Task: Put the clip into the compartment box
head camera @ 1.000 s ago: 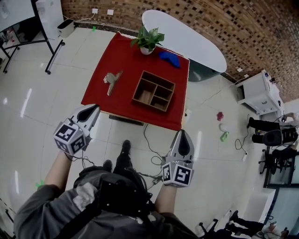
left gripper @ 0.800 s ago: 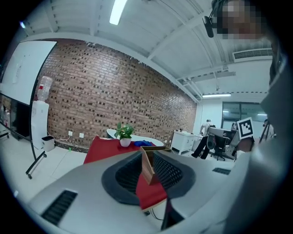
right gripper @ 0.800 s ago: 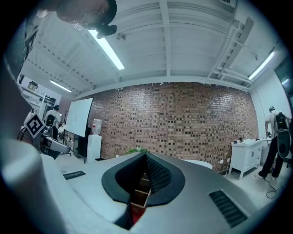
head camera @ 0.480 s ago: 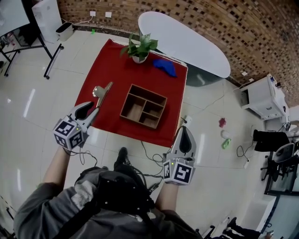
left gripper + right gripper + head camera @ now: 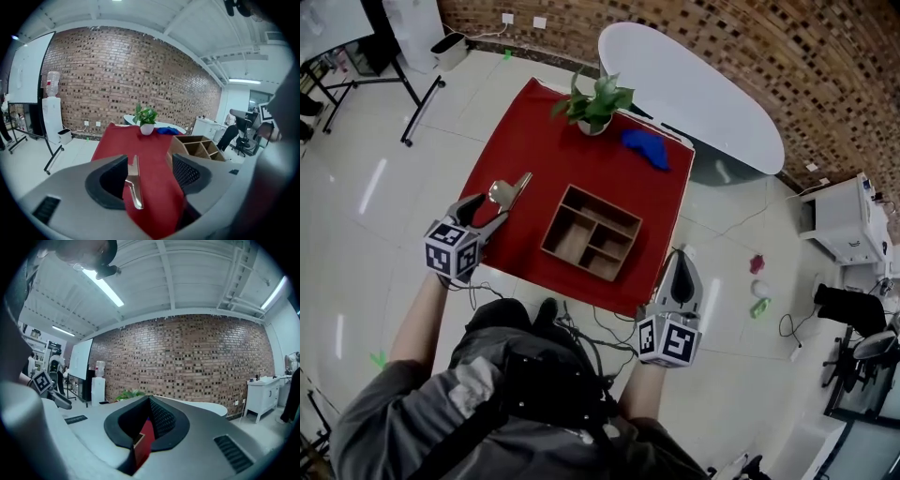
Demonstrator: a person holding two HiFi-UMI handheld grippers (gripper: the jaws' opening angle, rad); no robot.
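**Clip lies loose between your opening left jaws**

Head view: You stand on a glossy pale tiled floor (image 5: 375, 178), facing a table draped in red cloth (image 5: 544, 155), with a brown brick wall (image 5: 769, 47) beyond it. The open wooden compartment box (image 5: 591, 234) sits mid-cloth. A potted green plant (image 5: 595, 101) and a crumpled blue object (image 5: 647, 148) are at the far side, and a white oval table (image 5: 694, 89) stands behind. The flat silver metal clip (image 5: 508, 192) lies near the cloth's left edge, apart from the box. Your left gripper (image 5: 492, 208) is at the clip's near end. Your right gripper (image 5: 682, 264) hangs off the table's near right corner.

Left gripper view: The left gripper (image 5: 149, 176) has its jaws spread wide and opening. The clip (image 5: 133, 183) rests on the cloth between them, just beside the left pad, unpinched. The box (image 5: 197, 146) stands to the right.

Right gripper view: The right gripper (image 5: 149, 400) is clenched tip to tip, grasping nothing. Red cloth (image 5: 146, 439) shows through the gap below.
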